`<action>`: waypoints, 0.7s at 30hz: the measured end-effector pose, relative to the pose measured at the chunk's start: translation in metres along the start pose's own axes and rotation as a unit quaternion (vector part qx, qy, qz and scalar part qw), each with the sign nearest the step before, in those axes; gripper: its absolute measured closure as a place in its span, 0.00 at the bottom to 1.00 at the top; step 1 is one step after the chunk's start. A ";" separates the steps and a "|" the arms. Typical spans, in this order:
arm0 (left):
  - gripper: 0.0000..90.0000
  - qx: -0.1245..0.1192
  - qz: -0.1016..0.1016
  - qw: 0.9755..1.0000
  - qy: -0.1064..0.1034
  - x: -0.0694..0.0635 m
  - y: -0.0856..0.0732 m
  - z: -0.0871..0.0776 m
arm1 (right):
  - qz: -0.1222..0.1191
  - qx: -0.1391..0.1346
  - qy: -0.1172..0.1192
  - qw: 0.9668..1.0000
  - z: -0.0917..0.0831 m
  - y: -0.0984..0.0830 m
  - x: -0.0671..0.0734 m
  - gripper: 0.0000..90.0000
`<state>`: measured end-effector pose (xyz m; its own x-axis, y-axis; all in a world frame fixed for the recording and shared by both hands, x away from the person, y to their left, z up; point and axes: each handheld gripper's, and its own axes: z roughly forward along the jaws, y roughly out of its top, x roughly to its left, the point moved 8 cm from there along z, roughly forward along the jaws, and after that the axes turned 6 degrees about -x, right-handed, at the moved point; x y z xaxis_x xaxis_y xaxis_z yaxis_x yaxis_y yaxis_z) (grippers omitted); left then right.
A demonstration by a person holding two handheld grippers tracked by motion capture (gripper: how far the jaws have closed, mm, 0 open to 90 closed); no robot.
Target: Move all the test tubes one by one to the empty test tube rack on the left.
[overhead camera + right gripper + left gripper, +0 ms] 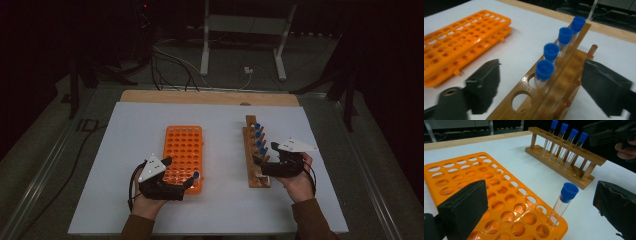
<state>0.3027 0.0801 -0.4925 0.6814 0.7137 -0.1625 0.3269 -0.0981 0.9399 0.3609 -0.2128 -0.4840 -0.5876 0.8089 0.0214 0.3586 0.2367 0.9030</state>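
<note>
Transferring tubes: left tongs [539, 202] spread, clear of tube [562, 203] seated in orange rack [499, 195]; right tongs [541, 85] spread around next tube [544, 72], needing squeeze and lift.

The high view looks forward and down from six o'clock over the white table sheet [220, 200], rather dimly. Both gripper views ride low and close, each sharing the orange plastic perforated rack [499, 202] and the wooden rack of blue-capped tubes [559, 82].

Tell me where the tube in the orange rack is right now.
The tube stands in a corner hole of the orange rack, at the corner nearest the person on the wooden rack's side, between the open left gripper's jaws, untouched.
</note>
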 end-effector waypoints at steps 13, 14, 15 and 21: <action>0.00 -0.002 -0.009 1.000 0.000 0.000 -0.001 0.000 | 0.001 0.006 -0.008 1.000 0.014 -0.013 0.001 0.71; 0.00 -0.001 -0.009 1.000 0.000 0.000 -0.001 0.000 | -0.004 0.005 -0.008 1.000 0.014 -0.013 0.001 0.73; 0.00 -0.001 -0.009 1.000 0.000 0.000 -0.001 0.000 | -0.006 0.004 -0.009 1.000 0.014 -0.013 0.002 0.75; 0.00 -0.004 -0.015 1.000 -0.002 -0.001 -0.001 0.000 | -0.017 0.003 -0.008 1.000 0.013 -0.013 0.006 0.84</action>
<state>0.3022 0.0793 -0.4935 0.6748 0.7127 -0.1917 0.3417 -0.0715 0.9371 0.3622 -0.2036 -0.5016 -0.5876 0.8090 -0.0164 0.3431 0.2674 0.9004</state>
